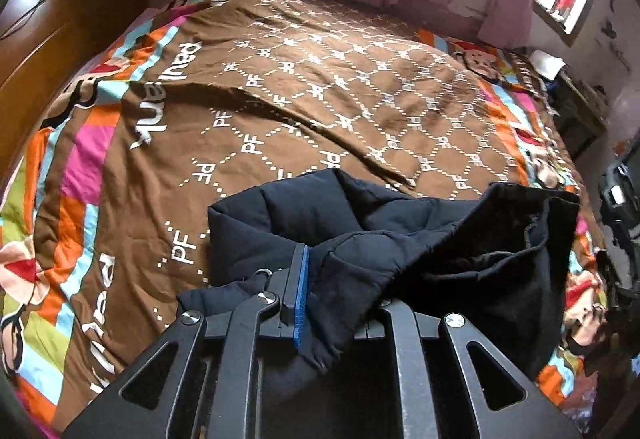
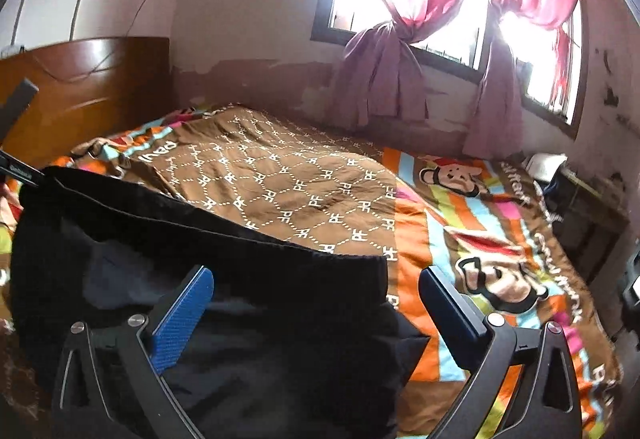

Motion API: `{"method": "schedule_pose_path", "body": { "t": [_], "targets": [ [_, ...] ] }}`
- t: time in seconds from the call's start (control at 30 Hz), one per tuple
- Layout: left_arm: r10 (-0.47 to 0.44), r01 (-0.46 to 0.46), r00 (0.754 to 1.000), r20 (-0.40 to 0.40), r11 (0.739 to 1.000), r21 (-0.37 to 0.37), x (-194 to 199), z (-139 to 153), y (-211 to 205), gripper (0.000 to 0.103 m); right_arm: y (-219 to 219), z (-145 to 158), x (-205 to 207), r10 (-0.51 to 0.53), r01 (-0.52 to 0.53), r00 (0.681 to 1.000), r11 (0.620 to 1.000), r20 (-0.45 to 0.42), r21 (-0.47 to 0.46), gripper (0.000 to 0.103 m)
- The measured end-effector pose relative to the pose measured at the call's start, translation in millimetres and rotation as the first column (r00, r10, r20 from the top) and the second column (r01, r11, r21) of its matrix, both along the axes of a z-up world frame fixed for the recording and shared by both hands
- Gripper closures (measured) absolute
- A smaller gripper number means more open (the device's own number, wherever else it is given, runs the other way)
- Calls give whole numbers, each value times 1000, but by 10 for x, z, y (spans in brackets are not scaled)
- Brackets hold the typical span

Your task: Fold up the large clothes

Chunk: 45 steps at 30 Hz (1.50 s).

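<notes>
A black padded jacket (image 1: 400, 239) lies bunched at the near edge of the bed, lining turned out on the right. My left gripper (image 1: 316, 259) is shut on a fold of it. The blue pad of one finger (image 1: 301, 291) presses the cloth, and the other finger is hidden under the fabric. In the right wrist view the same jacket (image 2: 240, 239) spreads across the lower left. My right gripper (image 2: 316, 273) stands wide open just above it, its blue-padded finger (image 2: 184, 315) over the cloth and the other finger (image 2: 452, 303) over the quilt. Nothing is pinched between them.
The bed carries a brown quilt (image 1: 320, 91) with white letter print and a striped cartoon border (image 2: 480, 239). A wooden headboard (image 2: 88, 87) stands at the left. Pink curtains (image 2: 400, 39) hang at the window behind. A dark bedside stand (image 2: 588, 223) is at the right.
</notes>
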<state>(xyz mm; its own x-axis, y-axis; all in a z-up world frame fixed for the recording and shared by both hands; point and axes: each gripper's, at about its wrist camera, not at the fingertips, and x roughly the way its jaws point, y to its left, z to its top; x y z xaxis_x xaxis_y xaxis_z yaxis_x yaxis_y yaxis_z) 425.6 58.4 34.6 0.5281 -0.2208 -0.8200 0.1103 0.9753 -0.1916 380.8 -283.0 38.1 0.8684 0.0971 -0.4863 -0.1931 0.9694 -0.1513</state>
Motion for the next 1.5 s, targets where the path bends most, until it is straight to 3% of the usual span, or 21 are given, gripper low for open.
{"method": "schedule_pose_path", "body": {
  "t": [0.1, 0.27, 0.33, 0.37, 0.4, 0.5, 0.6, 0.7, 0.8, 0.97, 1.03, 1.17, 1.33, 1.5],
  "targets": [
    [-50, 50, 998, -22, 999, -19, -16, 85, 27, 88, 17, -46, -65, 15, -15, 1000, 1000, -23, 6, 0],
    [-92, 93, 995, -28, 994, 47, -112, 125, -1, 80, 58, -140, -183, 42, -42, 998, 999, -48, -5, 0],
    [-81, 80, 997, 3, 995, 55, -165, 194, 25, 61, 57, -173, -220, 55, -55, 996, 998, -71, 4, 0],
    [-75, 74, 997, 24, 997, 36, -188, 251, 54, 46, 51, -190, -241, 66, -65, 994, 998, -83, 13, 0],
    [-71, 71, 997, 42, 997, 10, -194, 313, 85, 40, 41, -207, -264, 76, -74, 992, 997, -96, 24, 0],
    [-65, 69, 995, 81, 997, -38, -199, 490, 142, 34, 22, -247, -311, 82, -78, 990, 996, -117, 36, 0],
    [-64, 67, 987, 146, 998, -13, -278, 576, 102, 28, 21, -303, -387, 77, -71, 989, 996, -125, 56, 0],
    [-85, 86, 972, 219, 996, 7, -464, 520, -3, 25, 40, -366, -456, 88, -71, 986, 991, -144, 117, 0],
    [-167, 161, 947, 276, 986, 46, -766, 301, -208, 25, 65, -450, -542, 121, -78, 976, 969, -179, 234, 0],
    [-334, 308, 911, 243, 941, 138, -1141, -268, -529, 25, 239, -598, -681, 186, -112, 958, 944, -219, 311, 0],
    [-359, 330, 909, 211, 930, 162, -1205, -512, -593, 25, 315, -675, -707, 207, -126, 950, 939, -232, 321, 0],
    [-341, 310, 922, 185, 934, 178, -1175, -850, -564, 25, 469, -848, -655, 214, -124, 942, 937, -258, 326, 0],
    [-359, 333, 913, 196, 930, 154, -991, -988, -527, 24, 621, -1014, -462, 100, -29, 955, 969, -280, 244, 0],
    [-324, 301, 918, 227, 944, 132, -647, -997, -506, 22, 574, -1032, -224, -9, 79, 960, 967, -278, 242, 0]
  ]
}}
